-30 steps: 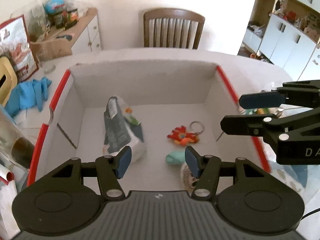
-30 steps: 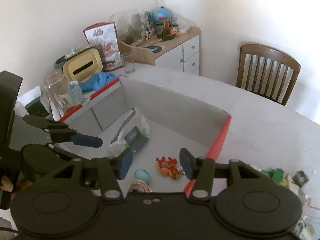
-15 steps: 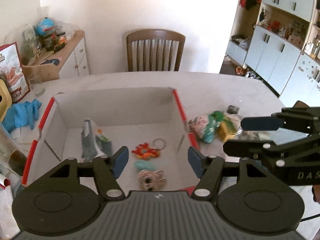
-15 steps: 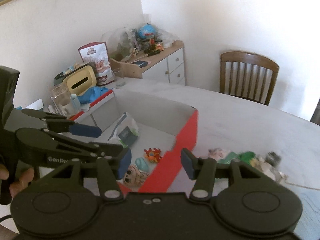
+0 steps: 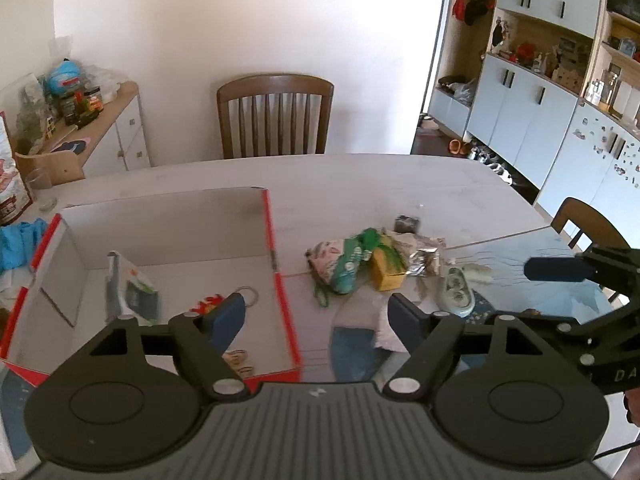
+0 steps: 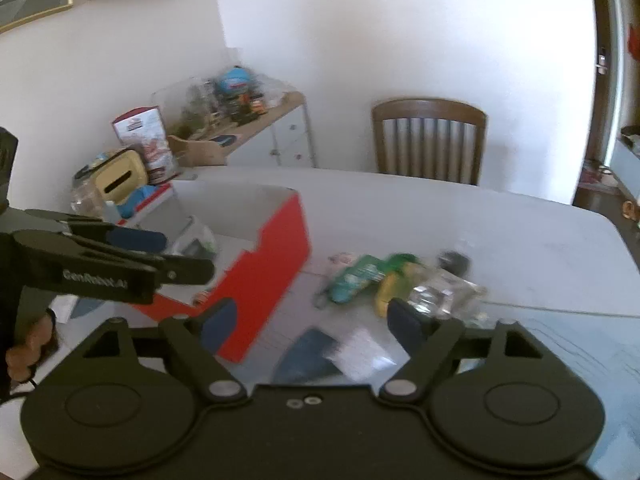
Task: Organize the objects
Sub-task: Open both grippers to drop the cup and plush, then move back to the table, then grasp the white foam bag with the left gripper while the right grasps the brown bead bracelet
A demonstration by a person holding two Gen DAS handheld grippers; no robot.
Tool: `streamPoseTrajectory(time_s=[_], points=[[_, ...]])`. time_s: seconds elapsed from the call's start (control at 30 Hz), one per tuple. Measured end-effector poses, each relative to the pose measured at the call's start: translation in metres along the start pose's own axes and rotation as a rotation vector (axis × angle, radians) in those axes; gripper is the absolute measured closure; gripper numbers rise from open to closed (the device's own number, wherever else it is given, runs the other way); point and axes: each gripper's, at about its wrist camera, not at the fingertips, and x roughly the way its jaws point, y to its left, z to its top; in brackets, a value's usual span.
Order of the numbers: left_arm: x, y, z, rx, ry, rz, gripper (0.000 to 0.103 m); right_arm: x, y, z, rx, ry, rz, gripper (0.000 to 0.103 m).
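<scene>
Box (image 5: 168, 248) has slid to my 10 o'clock since a second ago, long axis running 12-to-6; both my tools, left (image 5: 316, 316) and right (image 6: 310, 320), gape wide, empty.

"GenRobot.ai" on left gripper (image 6: 218, 312) side

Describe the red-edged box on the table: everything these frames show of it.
The box is an open, lidless cardboard carton, pale grey-white inside, bright red on its outer walls and rim edges. It sits flat on the white table, left of the loose pile. Inside lie a packet leaning near the left wall, an orange keyring toy and another small toy. Neither claw touches it.
</scene>
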Motion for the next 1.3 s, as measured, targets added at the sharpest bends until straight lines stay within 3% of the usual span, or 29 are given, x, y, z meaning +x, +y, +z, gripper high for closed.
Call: streamPoseTrajectory(time_s=[0.3,0.53,0.73,0.97,1.3], points=[[0.021,-0.039,-0.01,0.009,0.024,-0.029,0.019,-0.019,-0.044,-0.032,0.012,0.019,-0.089,0.01],[0.051,-0.063,-0.02,0.013,0.052,-0.052,0.003,-0.028,-0.088,-0.061,0.07,0.059,-0.154,0.01],[0.085,-0.08,-0.031,0.018,0.082,-0.036,0.003,-0.028,-0.119,-0.08,0.094,0.087,-0.209,0.01],[0.122,-0.083,-0.04,0.015,0.111,0.014,0.003,-0.01,-0.162,-0.103,0.143,0.155,-0.27,0.015],[0.156,-0.086,-0.05,0.046,0.139,0.067,0.003,0.007,-0.193,-0.122,0.197,0.212,-0.307,0.032]])
